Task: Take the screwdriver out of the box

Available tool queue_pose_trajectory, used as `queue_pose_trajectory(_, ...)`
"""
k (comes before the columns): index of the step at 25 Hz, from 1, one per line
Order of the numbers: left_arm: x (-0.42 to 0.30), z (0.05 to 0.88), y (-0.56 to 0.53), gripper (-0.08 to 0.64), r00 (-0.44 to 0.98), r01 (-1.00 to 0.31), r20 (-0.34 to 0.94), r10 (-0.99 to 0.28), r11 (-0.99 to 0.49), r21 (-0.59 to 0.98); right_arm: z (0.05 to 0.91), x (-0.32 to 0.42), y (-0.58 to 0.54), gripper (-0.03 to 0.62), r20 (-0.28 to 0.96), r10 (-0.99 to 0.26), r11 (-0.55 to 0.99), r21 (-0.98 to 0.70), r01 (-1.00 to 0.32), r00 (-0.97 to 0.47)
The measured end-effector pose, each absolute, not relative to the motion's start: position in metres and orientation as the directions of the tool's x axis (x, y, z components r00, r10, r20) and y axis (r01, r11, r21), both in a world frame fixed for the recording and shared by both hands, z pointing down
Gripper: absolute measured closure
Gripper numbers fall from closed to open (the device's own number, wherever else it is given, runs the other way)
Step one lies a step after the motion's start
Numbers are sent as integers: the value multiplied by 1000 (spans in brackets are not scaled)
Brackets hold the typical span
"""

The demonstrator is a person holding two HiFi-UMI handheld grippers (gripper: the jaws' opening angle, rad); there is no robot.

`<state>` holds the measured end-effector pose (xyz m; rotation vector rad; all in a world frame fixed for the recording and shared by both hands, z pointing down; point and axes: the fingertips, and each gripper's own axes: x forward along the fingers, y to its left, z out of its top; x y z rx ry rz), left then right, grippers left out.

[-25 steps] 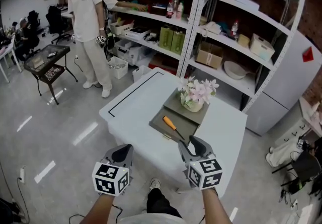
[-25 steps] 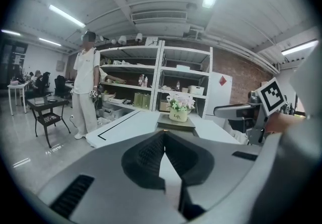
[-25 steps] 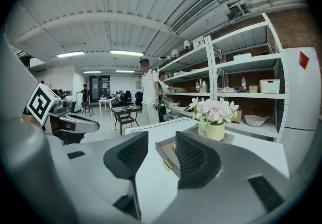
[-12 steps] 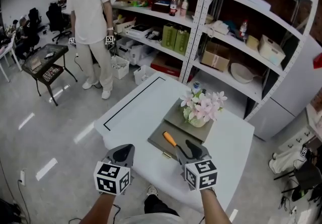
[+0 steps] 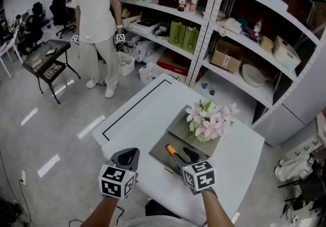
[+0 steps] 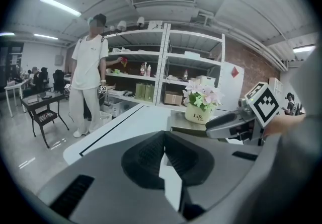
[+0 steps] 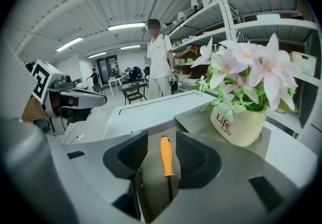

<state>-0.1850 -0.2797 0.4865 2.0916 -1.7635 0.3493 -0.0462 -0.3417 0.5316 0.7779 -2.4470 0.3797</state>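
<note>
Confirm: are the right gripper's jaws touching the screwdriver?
Apart. Right gripper view: the screwdriver lies with its orange handle between the open jaws of the right gripper, with a clear gap on each side.

A cream pot of pink flowers (image 5: 210, 120) stands toward the far right of the white surface (image 5: 136, 128), which bears a black outline (image 5: 133, 106). Behind it, metal shelving (image 5: 205, 26) holds green cartons (image 5: 184, 37) and a cardboard box (image 5: 224, 60). A person in white (image 5: 97, 11) stands near a small black table (image 5: 47, 62).

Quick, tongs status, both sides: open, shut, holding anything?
Left tongs: shut, nothing between them.
Right tongs: open, one jaw on each side of the screwdriver handle, not gripping it yet.
</note>
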Motion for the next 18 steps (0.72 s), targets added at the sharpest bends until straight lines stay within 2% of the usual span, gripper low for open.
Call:
queue_pose_trajectory(11, -198, 507, -317, 557, 153, -986, 473, -868, -106, 125, 593, -64, -356, 411, 714, -258, 844, -161, -512, -650)
queue_pose_trajectory(18, -201, 510, -326, 557, 148, -987, 482, -863, -100, 125, 607, -72, -361, 411, 767, -191, 859, -172, -483, -613)
